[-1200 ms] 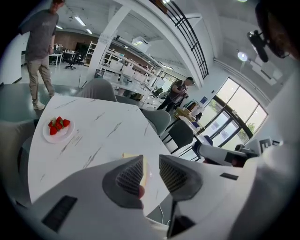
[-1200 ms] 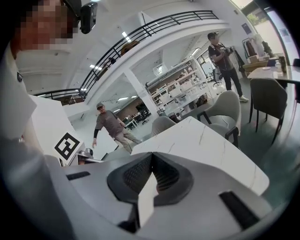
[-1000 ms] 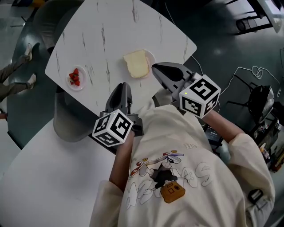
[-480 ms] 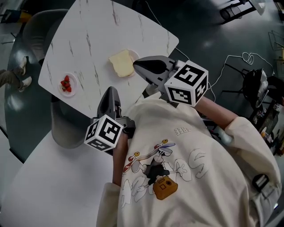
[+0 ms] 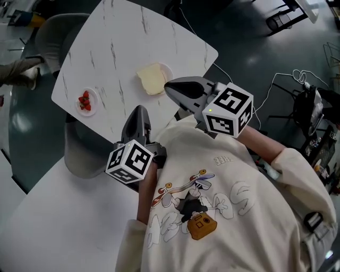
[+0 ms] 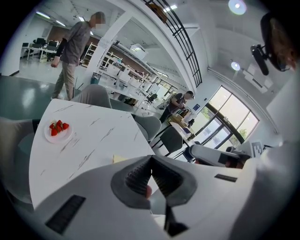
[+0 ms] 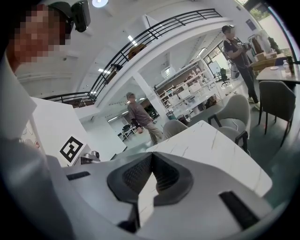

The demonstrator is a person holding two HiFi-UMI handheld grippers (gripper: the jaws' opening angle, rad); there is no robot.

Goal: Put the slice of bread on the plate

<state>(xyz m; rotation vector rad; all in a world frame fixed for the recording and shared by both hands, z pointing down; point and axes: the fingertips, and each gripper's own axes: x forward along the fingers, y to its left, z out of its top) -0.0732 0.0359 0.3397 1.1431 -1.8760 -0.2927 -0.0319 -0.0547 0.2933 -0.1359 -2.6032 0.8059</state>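
The slice of bread lies on the plate near the table's right edge, so the task looks finished. The left gripper and right gripper both have their jaws together on nothing, clear of the bread.

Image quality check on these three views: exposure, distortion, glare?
Head view: dim, floor dark, yet the bread on its plate reads clearly. Left gripper view: heavy fisheye, black corners, windows blown out, left tool fills the lower half. Right gripper view: same fisheye, ceiling lamp blooms, mosaic patch upper left, right tool hides the near part of the table.
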